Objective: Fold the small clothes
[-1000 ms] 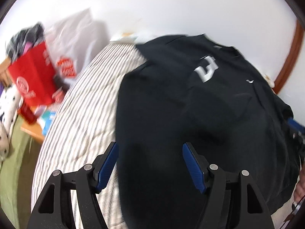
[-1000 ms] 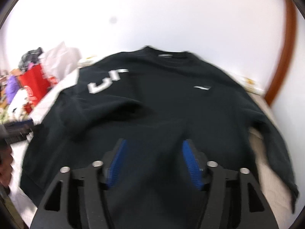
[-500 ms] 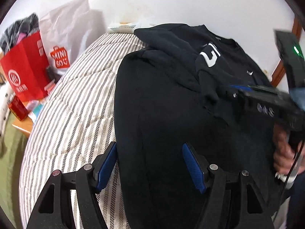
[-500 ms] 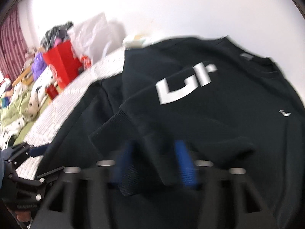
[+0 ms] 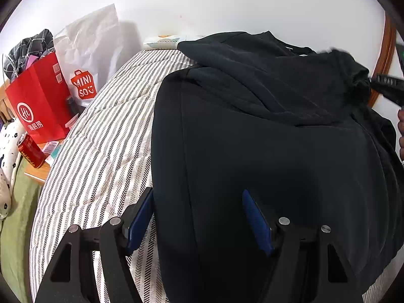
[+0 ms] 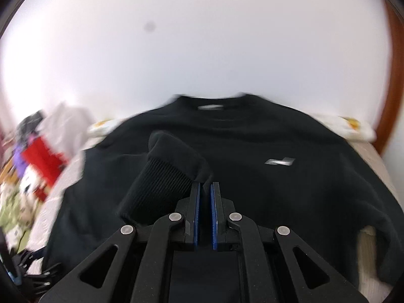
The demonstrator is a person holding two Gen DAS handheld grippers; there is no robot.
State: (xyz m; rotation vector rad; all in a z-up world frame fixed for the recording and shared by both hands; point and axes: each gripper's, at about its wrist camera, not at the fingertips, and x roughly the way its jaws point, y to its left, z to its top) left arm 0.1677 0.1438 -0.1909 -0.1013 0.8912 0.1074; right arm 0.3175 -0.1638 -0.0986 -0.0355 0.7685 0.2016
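A black sweatshirt (image 5: 265, 151) lies flat on a striped bedspread (image 5: 101, 151), collar towards the wall. My left gripper (image 5: 198, 193) hovers open over its near left edge, one finger above the bedspread and the other above the fabric, nothing pinched. My right gripper (image 6: 205, 184) has its jaws closing tight on the sleeve just behind the ribbed cuff (image 6: 156, 189), which sticks out to the left of the pads. The sleeve (image 5: 290, 80) is drawn across the chest to the right gripper (image 5: 378, 83) at the far right. A small silver logo (image 6: 279, 161) shows on the chest (image 6: 277, 202).
Left of the bed stand a red paper bag (image 5: 38, 101), a white shopping bag (image 5: 88, 50) and a red can (image 5: 30, 150) on a low wooden surface. A curved wooden frame (image 5: 386, 50) runs down the right. A pillow (image 6: 353, 126) lies by the wall. A hand (image 5: 401, 126) shows at the right edge.
The right gripper shut on the sleeve near its cuff and carried it rightwards over the chest; the sleeve's white print has turned out of sight. The left gripper stayed open in place.
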